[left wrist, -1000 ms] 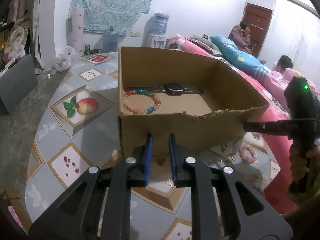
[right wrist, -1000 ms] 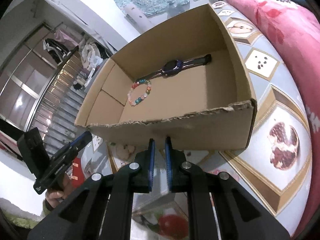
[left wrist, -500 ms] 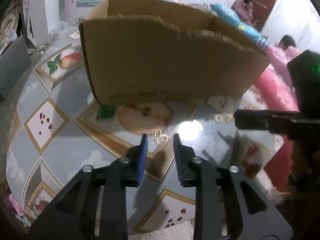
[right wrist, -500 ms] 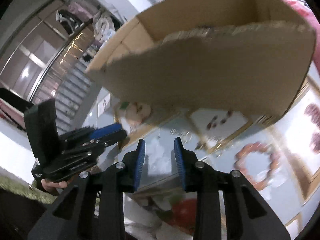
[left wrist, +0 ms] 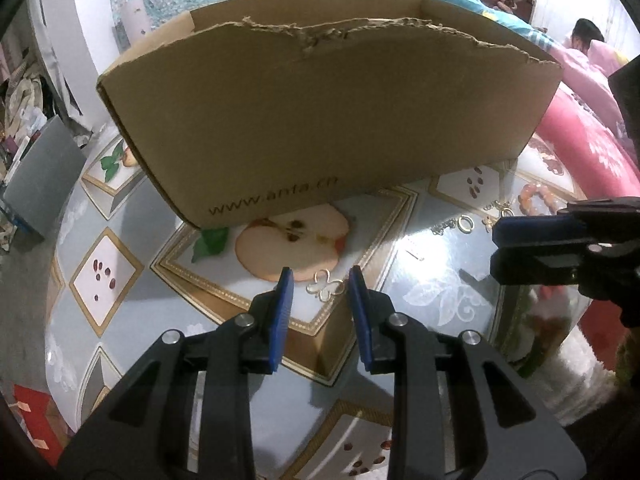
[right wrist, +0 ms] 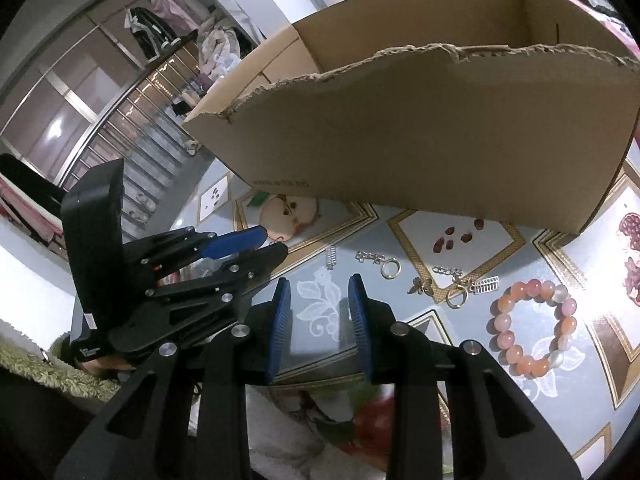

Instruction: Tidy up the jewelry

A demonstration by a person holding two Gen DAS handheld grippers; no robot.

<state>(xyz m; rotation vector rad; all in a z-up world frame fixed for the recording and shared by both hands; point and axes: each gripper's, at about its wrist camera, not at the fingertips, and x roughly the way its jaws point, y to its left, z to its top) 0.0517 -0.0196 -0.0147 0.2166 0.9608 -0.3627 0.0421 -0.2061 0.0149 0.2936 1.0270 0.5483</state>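
A brown cardboard box (left wrist: 328, 120) stands on the patterned table; its inside is hidden from this low angle. My left gripper (left wrist: 320, 282) is open, low over the table, with a small gold clover-shaped piece (left wrist: 326, 286) between its fingertips, not gripped. My right gripper (right wrist: 318, 294) is open and empty above the table. To its right lie a gold ring on a chain (right wrist: 390, 268), a second ring with charms (right wrist: 456, 294) and a pink bead bracelet (right wrist: 534, 328). The left gripper also shows in the right wrist view (right wrist: 264, 244), and the box (right wrist: 440, 136) too.
The table (left wrist: 104, 276) has a glossy fruit-print cover. A pink quilted bed (left wrist: 588, 156) lies to the right, with two people behind. A grey bin (left wrist: 36, 184) stands on the floor at left. Stairs (right wrist: 132, 152) show at left in the right wrist view.
Both grippers have dropped from above the box rim to just over the table in front of it and opened wider. The watch and bead bracelet inside the box are now hidden.
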